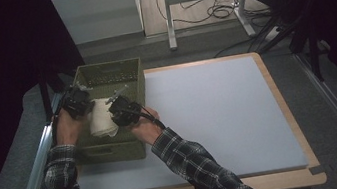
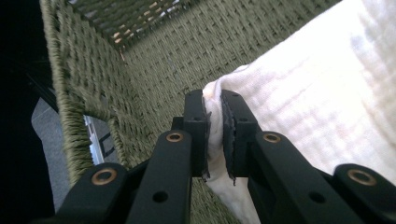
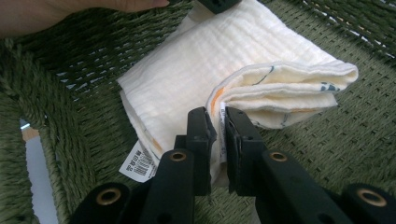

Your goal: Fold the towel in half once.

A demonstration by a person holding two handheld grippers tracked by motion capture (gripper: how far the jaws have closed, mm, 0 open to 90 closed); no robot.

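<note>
Inside basket point(image 1: 126, 75), cloth point(image 1: 102, 118) edges clamped betw. both grippers' jaws, L point(image 2: 214, 135) & R point(image 3: 219, 140).

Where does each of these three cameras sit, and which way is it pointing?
High view: above the person's side, looking forward and down on the table and green basket; both checked sleeves and hands show.
Left gripper view: on the left gripper, looking along its black jaws, pinching the white cloth inside the basket.
Right gripper view: on the right gripper, jaws pinching the folded cloth's edge; the other hand shows.
Shared: cloth and basket.
</note>
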